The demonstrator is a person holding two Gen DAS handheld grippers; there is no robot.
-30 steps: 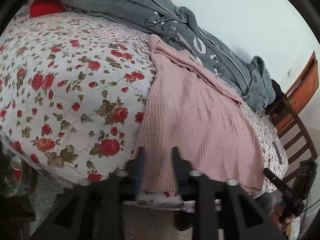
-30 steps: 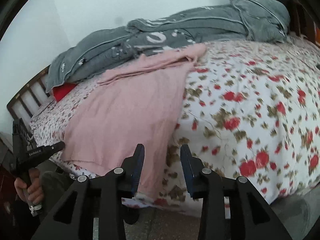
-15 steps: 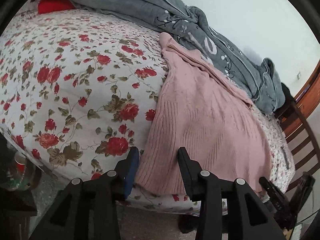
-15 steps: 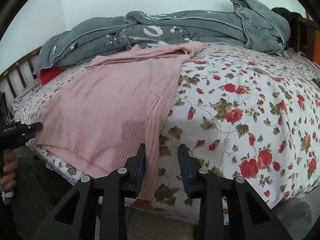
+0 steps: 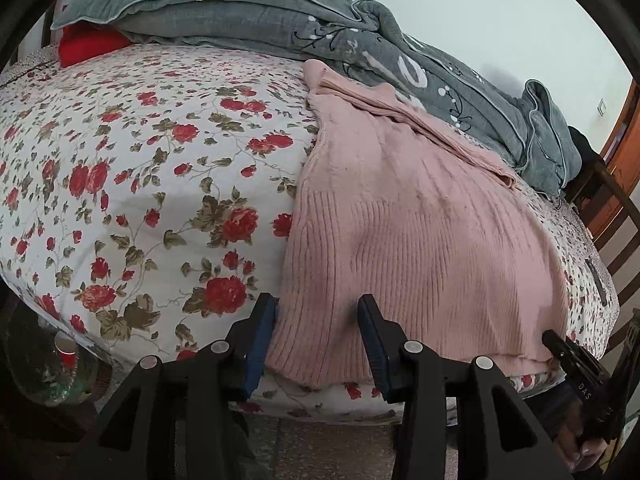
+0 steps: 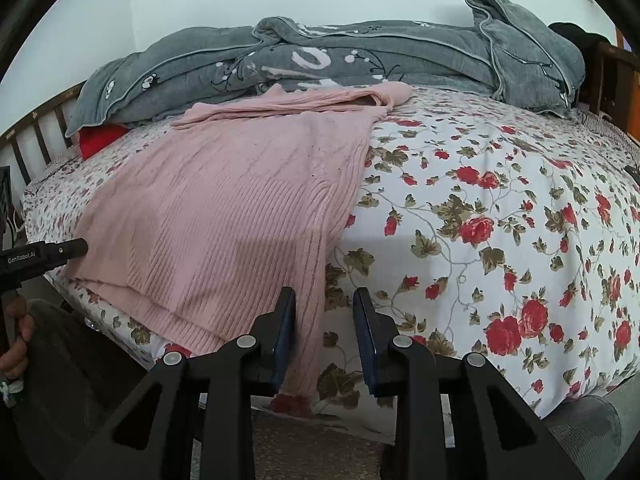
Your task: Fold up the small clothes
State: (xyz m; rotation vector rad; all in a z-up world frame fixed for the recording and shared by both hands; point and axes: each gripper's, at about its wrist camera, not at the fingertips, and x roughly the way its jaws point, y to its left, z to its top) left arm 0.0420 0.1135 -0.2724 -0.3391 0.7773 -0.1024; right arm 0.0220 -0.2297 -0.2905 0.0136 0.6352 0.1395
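Approach step: both grippers, left (image 5: 316, 320) and right (image 6: 324, 312), jaws released, straddle sweater (image 5: 408, 240) hem corners; next, clench.

Sweater (image 5: 404, 216) spread flat on bed (image 5: 132, 184), hem at near edge; quilt (image 5: 360, 44) heaped behind, along the wall.

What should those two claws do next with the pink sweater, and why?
Probably ease forward and close on the pink sweater's hem. Both claws, left and right, are open at its near corners where it overhangs the floral bed, holding nothing.
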